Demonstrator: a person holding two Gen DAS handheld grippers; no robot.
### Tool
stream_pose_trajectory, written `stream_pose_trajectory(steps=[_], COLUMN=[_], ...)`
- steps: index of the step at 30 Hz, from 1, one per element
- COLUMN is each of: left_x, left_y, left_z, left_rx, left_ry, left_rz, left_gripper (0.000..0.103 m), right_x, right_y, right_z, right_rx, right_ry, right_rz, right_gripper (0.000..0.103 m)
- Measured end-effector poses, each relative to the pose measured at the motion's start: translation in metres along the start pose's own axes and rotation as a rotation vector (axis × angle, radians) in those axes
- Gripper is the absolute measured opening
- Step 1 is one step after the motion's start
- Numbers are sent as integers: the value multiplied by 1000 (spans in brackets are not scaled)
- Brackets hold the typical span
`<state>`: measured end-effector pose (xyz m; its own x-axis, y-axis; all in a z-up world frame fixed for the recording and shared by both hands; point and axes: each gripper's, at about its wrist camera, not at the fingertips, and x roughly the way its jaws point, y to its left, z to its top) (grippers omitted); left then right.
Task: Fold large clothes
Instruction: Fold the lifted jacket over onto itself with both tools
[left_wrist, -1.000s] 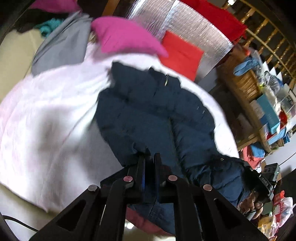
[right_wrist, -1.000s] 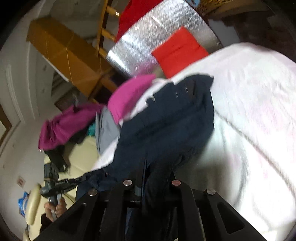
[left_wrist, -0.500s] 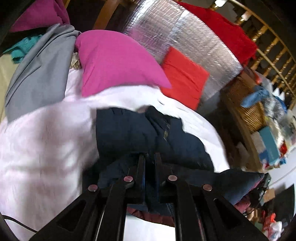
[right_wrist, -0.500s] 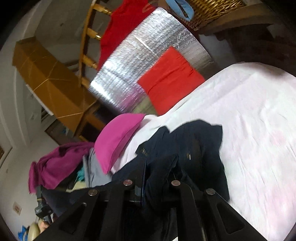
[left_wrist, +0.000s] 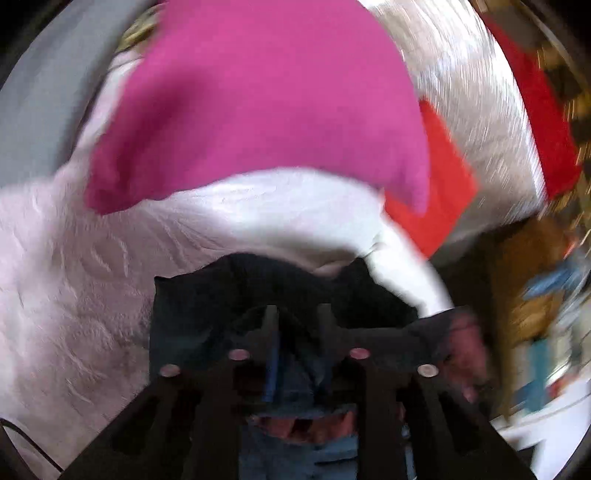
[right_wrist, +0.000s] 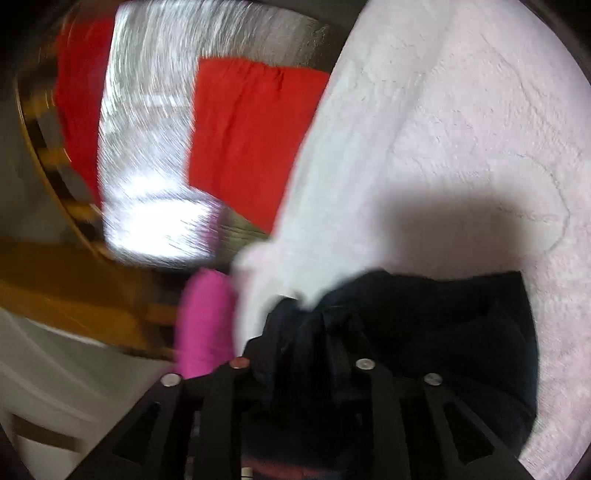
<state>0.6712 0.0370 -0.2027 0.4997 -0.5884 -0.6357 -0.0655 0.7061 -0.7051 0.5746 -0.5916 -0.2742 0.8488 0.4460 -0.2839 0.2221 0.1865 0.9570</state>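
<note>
White bedding (left_wrist: 74, 295) fills both blurred views, a magenta pillow (left_wrist: 258, 99) at its head. Dark navy clothing (right_wrist: 443, 332) lies bunched on it. Left gripper (left_wrist: 297, 314) and right gripper (right_wrist: 317, 325) jaws are opening, cloth still between them.

Pale pink bedspread (left_wrist: 74, 295), dark navy garment (left_wrist: 207, 295) bunched on it, magenta pillow (left_wrist: 258, 99) at its far edge.

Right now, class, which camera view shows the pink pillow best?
The left wrist view: the pink pillow fills the upper frame, lying on the white bed cover. The right wrist view shows only a narrow, blurred end of it at the cover's edge.
</note>
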Motion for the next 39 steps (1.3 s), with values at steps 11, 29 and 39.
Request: stream_pose_trajectory(steps=[11,29,39], left_x=[-128,-59,-62], left_y=[-22,66,69], left_z=[-120,-166,-163], left_rx=[19,-349,-419], left_ry=[-287,-133,-162], left_rz=[52,20,-5], left_gripper=[84,84,83], right_x=[-120,-75,-105], right_y=[13,-22,-13], right_z=[-76,-170,-162], right_rx=[-101,-31,-8], right_ry=[-59,12,32], right_rz=[51,-143,-175], right_gripper=[83,92,92])
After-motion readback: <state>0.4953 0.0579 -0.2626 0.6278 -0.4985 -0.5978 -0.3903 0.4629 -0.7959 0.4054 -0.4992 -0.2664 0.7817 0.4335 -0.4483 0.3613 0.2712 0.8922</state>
